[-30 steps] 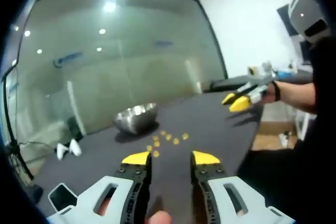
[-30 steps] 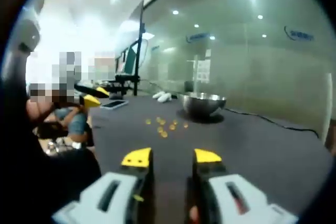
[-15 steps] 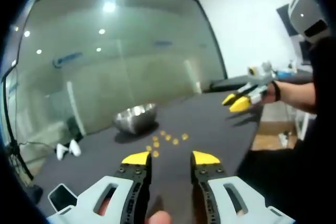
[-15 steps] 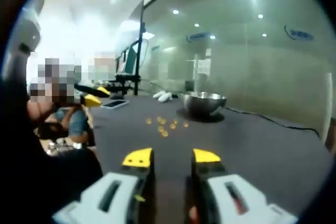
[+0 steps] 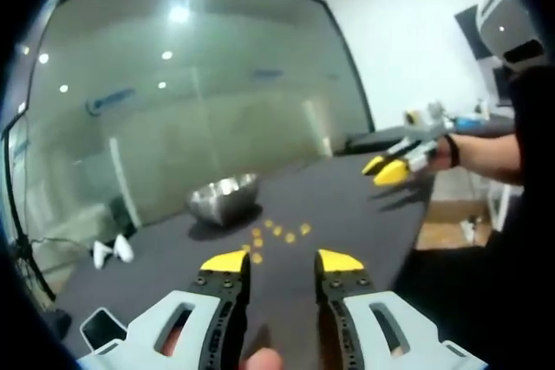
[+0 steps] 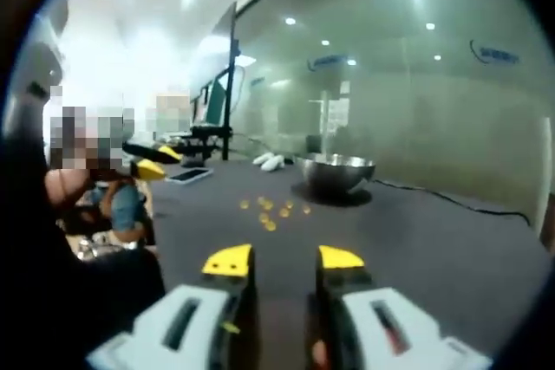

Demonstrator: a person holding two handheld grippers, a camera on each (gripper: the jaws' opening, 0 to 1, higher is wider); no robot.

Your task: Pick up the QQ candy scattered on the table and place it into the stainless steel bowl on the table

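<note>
Several small yellow QQ candies (image 5: 277, 231) lie scattered on the dark table (image 5: 347, 205), just in front of the stainless steel bowl (image 5: 224, 198). My left gripper (image 5: 282, 260) hovers open and empty, short of the candies. In the right gripper view the same candies (image 6: 273, 210) lie left of and nearer than the bowl (image 6: 336, 171). My right gripper (image 6: 284, 258) is open and empty above the table (image 6: 416, 231). Each gripper is seen from the other's view: the right gripper (image 5: 388, 167) at the far table edge, the left gripper (image 6: 147, 169) at the left.
A phone (image 6: 189, 174) and two white objects (image 6: 269, 160) lie beyond the candies near the table's far side. A dark cable (image 6: 451, 201) runs along the table by the glass wall. A person sits at the table edge behind the left gripper.
Almost nothing: both views have shifted very slightly with the hands. The candies and bowl stay put, and both grippers remain open.
</note>
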